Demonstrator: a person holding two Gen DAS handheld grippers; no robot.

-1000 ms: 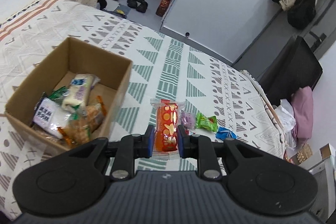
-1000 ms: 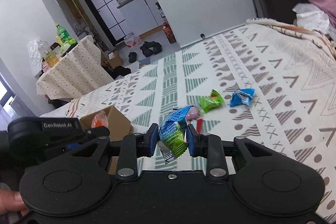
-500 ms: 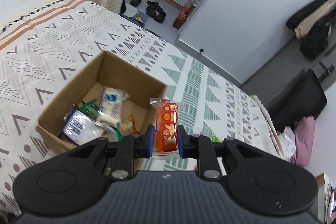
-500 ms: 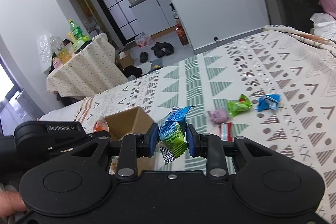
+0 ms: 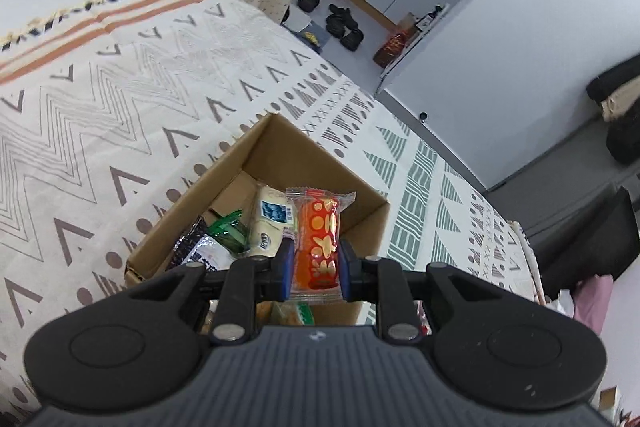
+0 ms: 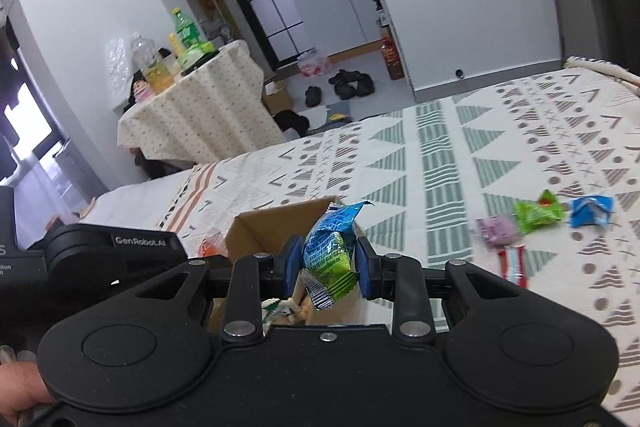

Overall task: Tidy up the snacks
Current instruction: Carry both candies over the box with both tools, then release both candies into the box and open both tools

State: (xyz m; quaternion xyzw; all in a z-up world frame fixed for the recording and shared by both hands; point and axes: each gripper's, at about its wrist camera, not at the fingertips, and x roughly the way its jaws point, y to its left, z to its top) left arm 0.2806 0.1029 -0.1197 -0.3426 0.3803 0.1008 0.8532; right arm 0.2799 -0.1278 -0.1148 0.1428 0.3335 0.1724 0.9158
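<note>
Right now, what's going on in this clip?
A person is sorting snacks into an open brown cardboard box on a patterned bedspread. The left tool is shut on a red-orange wrapped snack with gold print, held above the box, which already holds several packets. The right tool is shut on a blue-and-green crinkled snack packet near the box. Purple, green, blue and red-striped packets lie loose on the bedspread.
</note>
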